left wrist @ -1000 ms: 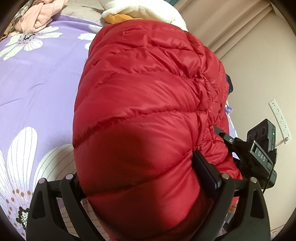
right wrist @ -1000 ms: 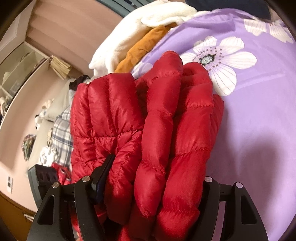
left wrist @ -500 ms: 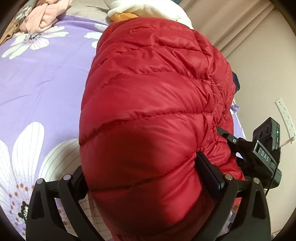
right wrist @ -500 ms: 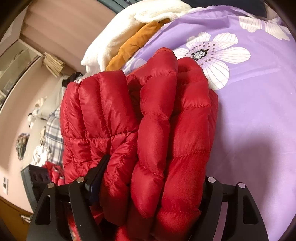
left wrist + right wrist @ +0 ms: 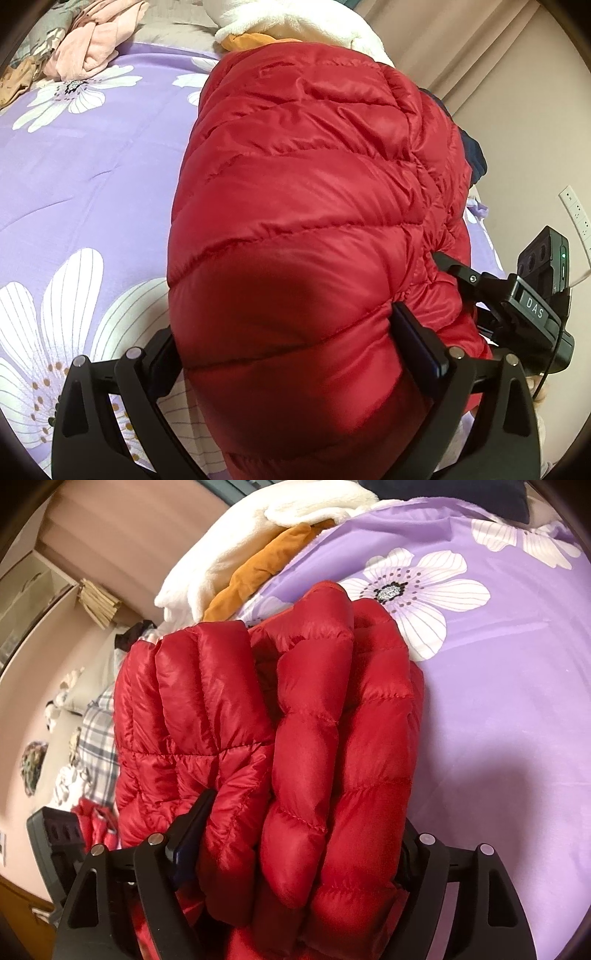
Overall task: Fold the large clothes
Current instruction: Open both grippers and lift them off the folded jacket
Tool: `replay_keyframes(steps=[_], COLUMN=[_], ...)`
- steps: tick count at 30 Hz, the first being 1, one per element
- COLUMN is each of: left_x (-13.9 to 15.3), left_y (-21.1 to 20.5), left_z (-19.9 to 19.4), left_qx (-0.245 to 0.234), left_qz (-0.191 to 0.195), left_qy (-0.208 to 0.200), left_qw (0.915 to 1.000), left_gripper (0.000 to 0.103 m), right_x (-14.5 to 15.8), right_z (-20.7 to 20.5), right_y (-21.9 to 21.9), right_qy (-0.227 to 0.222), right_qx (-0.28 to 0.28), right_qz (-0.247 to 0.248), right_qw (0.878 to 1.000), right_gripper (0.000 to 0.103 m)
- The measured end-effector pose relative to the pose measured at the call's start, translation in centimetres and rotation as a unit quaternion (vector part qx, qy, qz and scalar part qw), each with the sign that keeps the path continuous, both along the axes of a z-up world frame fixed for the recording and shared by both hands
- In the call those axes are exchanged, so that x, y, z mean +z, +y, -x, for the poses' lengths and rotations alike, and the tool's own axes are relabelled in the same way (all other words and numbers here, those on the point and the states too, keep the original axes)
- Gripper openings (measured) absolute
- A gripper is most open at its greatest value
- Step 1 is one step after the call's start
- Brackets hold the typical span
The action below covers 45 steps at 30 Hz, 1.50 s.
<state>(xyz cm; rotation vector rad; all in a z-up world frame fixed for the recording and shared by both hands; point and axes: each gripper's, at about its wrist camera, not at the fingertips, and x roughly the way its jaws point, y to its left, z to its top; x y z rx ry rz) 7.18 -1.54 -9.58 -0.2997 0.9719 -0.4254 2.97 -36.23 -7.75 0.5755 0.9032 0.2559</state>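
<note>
A: Two views, little changed since a second ago?

B: Barely. Seen from the right wrist, right gripper (image 5: 301, 842) spread a touch wider than before, opening at this moment, with the red down jacket (image 5: 295, 738) bulging between its jaws. Near pad sunk into the quilting; far pad hidden behind the bulk, so probably still pressing, hard to say for sure.

A: And from the left wrist?

B: Slightly tilted from before, nothing more. Left gripper (image 5: 288, 339) clamped on the same red down jacket (image 5: 303, 221), folded edge squeezed between both pads, bulk stretching away ahead.

A: Anything caught by one camera only?

B: From the left: pink clothes (image 5: 92, 48) heaped at the far corner, a socket strip (image 5: 576, 214) on the wall, and the right gripper (image 5: 517, 295) biting the jacket's far side. From the right: layered folds of the jacket in thick ridges, a plaid cloth (image 5: 96, 746) beyond the bed edge, an orange garment (image 5: 266, 568) under a white fleece (image 5: 229, 554).

A: Resting where?

B: On the purple floral bedspread (image 5: 92, 177), near edge gripped on both sides.
</note>
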Motion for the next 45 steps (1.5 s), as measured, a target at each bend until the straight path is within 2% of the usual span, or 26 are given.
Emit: replay_keyframes(steps=[13,17,26,29,31,35,40,45], left_x=[1.7,2.8,5.6,5.6,5.1,4.1,3.8,3.7], left_y=[0.2,0.5,0.8,0.0,-0.5,-1.5,-1.9,-1.7], left_z=[0.1,0.4,1.5,1.7,1.6,1.1,1.3,1.2], left_qx=[0.010,0.016,0.018,0.006,-0.003,-0.012,-0.019,-0.017], left_qz=[-0.020,-0.029,-0.022,-0.029,-0.037,-0.064,-0.078,-0.076], left_qy=[-0.016,-0.037,-0.107,-0.115,-0.110,-0.100,-0.100,-0.095], left_qw=[0.9996,0.9988,0.9938,0.9929,0.9933,0.9928,0.9917,0.9924], left_gripper=[0.100,0.098,0.098,0.090,0.082,0.080,0.080,0.080], right_x=[0.3,0.2,0.3,0.3,0.3,0.4,1.6,4.5], right_z=[0.6,0.8,0.9,0.9,1.0,1.0,1.7,3.4], right_y=[-0.1,-0.1,-0.2,-0.2,-0.2,-0.2,-0.1,0.1], right_qy=[0.000,0.001,0.004,0.004,0.004,0.004,-0.006,-0.057], right_qx=[-0.008,-0.011,-0.015,-0.015,-0.016,-0.018,-0.030,-0.062], right_qz=[0.010,0.011,0.012,0.013,0.013,0.015,0.045,0.121], right_qw=[1.000,1.000,1.000,1.000,1.000,1.000,0.999,0.989], right_gripper=[0.080,0.080,0.080,0.080,0.080,0.080,0.080,0.080])
